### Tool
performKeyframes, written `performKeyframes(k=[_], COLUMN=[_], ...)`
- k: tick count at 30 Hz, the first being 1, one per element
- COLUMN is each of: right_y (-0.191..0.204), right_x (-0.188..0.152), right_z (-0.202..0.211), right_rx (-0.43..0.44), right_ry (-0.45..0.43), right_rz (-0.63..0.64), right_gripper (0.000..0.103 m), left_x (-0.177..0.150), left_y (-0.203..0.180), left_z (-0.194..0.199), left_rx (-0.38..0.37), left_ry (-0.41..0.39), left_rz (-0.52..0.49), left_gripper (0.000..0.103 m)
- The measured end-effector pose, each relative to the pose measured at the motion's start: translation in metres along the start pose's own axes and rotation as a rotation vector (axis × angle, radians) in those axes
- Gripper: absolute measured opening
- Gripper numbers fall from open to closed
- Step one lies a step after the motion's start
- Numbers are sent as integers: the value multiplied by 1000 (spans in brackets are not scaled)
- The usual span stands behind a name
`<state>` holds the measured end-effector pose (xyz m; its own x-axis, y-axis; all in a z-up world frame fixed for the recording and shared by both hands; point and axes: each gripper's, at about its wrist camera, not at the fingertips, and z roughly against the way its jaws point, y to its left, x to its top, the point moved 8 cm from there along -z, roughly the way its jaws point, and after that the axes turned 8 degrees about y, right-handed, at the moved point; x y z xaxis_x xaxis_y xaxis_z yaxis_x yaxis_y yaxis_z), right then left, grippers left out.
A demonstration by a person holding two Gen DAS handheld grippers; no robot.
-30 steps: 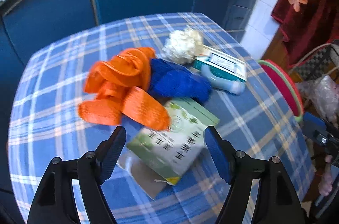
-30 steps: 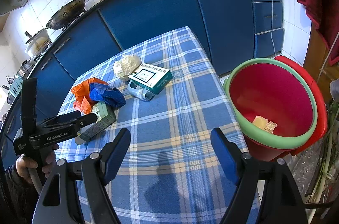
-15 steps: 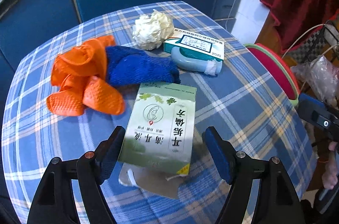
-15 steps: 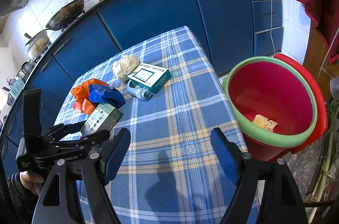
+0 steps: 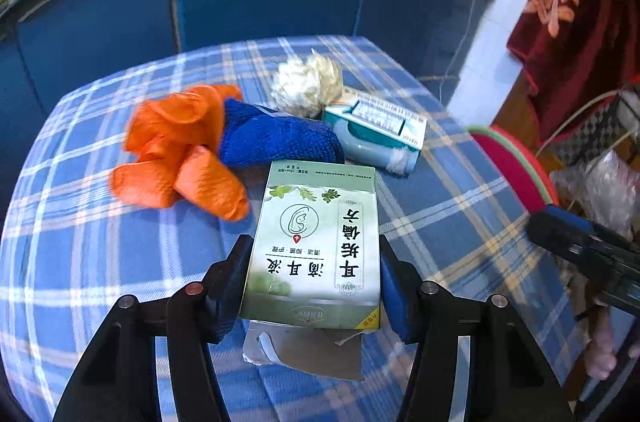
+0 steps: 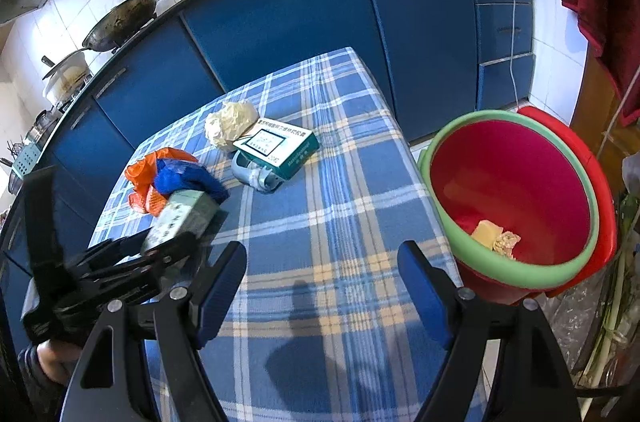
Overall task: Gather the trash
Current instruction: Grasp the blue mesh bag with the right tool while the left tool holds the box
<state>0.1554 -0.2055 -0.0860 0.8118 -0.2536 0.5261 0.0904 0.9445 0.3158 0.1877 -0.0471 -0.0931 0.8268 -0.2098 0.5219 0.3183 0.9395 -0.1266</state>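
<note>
A green and white carton (image 5: 316, 242) lies on the blue checked tablecloth (image 5: 80, 262). My left gripper (image 5: 312, 246) is closing on it, its blue pads against the carton's two long sides. The right wrist view shows the same carton (image 6: 180, 218) in the left gripper (image 6: 168, 242). My right gripper (image 6: 320, 254) hangs open over the cloth with nothing between its fingers. Beyond the carton lie an orange net bag (image 5: 176, 142), a blue net (image 5: 276, 138), a crumpled paper ball (image 5: 308, 86) and a teal box (image 5: 380, 122) resting on a pale bottle (image 5: 372, 150).
A red bucket (image 6: 520, 174) with a green rim stands off the table's right edge and holds some scraps (image 6: 496, 238). Blue cabinets (image 6: 300, 14) run behind the table, with a wok (image 6: 120, 18) on the counter. A cable hangs down the cabinet front.
The left gripper moved forward over the carton and its jaws narrowed onto the carton's sides. The right gripper stayed where it was.
</note>
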Motion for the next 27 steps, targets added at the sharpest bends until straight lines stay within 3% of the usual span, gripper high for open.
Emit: performKeyframes(k=[6, 11, 17, 27], right_y=[15, 42, 78, 118], right_x=[9, 11, 12, 19], right_z=[-9, -14, -26, -75], right_rx=[11, 42, 75, 20], right_ry=[10, 19, 31, 95], right_rz=[41, 94, 163, 338], right_gripper=[80, 80, 80, 80], left_x=[-6, -5, -10, -19], left_y=[5, 29, 62, 88], left_z=[41, 62, 69, 68], left_rx=[-21, 29, 106, 122], left_ry=[-86, -127, -140, -138], left_rz=[60, 131, 189, 242], left_gripper=[60, 60, 60, 60])
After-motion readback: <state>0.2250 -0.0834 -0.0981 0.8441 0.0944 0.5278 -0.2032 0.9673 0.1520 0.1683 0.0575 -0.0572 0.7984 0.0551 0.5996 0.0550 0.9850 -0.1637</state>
